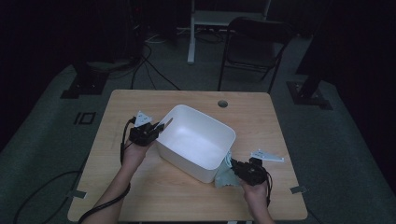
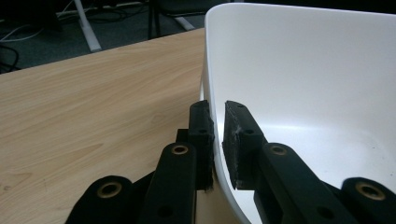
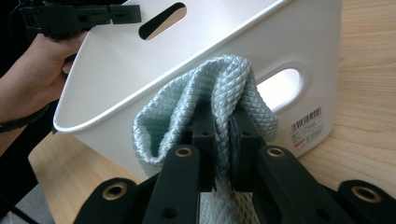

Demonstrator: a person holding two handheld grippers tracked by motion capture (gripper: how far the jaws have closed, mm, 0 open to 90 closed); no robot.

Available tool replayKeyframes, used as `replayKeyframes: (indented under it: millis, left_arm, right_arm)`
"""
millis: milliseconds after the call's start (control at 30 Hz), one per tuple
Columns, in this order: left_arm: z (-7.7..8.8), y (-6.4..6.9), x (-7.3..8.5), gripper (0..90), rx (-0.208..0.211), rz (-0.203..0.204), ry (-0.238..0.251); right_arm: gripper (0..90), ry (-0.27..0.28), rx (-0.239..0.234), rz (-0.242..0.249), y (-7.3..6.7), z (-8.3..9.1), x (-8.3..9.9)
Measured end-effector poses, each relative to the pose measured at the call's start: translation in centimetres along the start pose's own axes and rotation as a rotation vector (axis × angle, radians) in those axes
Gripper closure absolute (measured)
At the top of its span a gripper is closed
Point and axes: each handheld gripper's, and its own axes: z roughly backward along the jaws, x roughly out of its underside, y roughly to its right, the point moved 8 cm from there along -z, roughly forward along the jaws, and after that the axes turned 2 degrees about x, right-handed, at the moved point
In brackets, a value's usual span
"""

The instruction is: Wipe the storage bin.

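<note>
White bin tilted on table; pale-green quilted cloth bunched beside it.

High view dim w/ dark surroundings; both gripper views brighter, sharp.

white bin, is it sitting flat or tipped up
Tipped. The white bin leans in the right gripper view, its rim slanting. The left hand-held gripper clamps its wall; the right hand-held gripper holds a bunched pale green cloth beside it.
</note>
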Motion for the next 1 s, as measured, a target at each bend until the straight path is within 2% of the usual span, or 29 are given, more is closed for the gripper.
replayKeyframes:
  millis: [167, 267, 433, 500, 633, 733, 867, 1000]
  left_arm:
    - [0.0, 0.1, 0.0, 81.9, 0.005, -0.010, -0.004]
    - [0.0, 0.2, 0.0, 81.9, -0.001, -0.010, -0.002]
    - [0.0, 0.1, 0.0, 81.8, -0.005, -0.011, -0.002]
    - [0.0, 0.1, 0.0, 81.8, 0.000, -0.006, -0.004]
    - [0.0, 0.1, 0.0, 81.9, 0.006, -0.014, -0.008]
    - [-0.1, 0.2, -0.1, 81.9, 0.003, -0.017, -0.002]
    - [-0.1, 0.1, -0.1, 81.9, 0.001, -0.018, -0.004]
    - [0.0, 0.2, 0.0, 81.9, 0.006, -0.026, -0.006]
  right_arm:
    - [83.2, 0.044, 0.013, 0.003, 0.4, 0.6, -1.7]
    - [83.5, 0.051, 0.023, 0.011, 0.6, 0.2, -1.7]
    - [83.5, 0.021, 0.026, -0.012, 1.2, -0.4, -0.6]
    - [83.4, 0.010, 0.033, -0.005, 1.4, -0.3, -0.9]
    - [83.4, 0.036, 0.055, 0.004, 2.0, -0.1, -2.1]
    - [83.5, 0.025, 0.066, -0.001, 2.3, -0.7, -1.8]
    - [83.5, 0.021, 0.056, -0.019, 2.7, -0.8, -1.4]
    - [83.3, 0.034, 0.071, -0.017, 3.0, -0.5, -2.4]
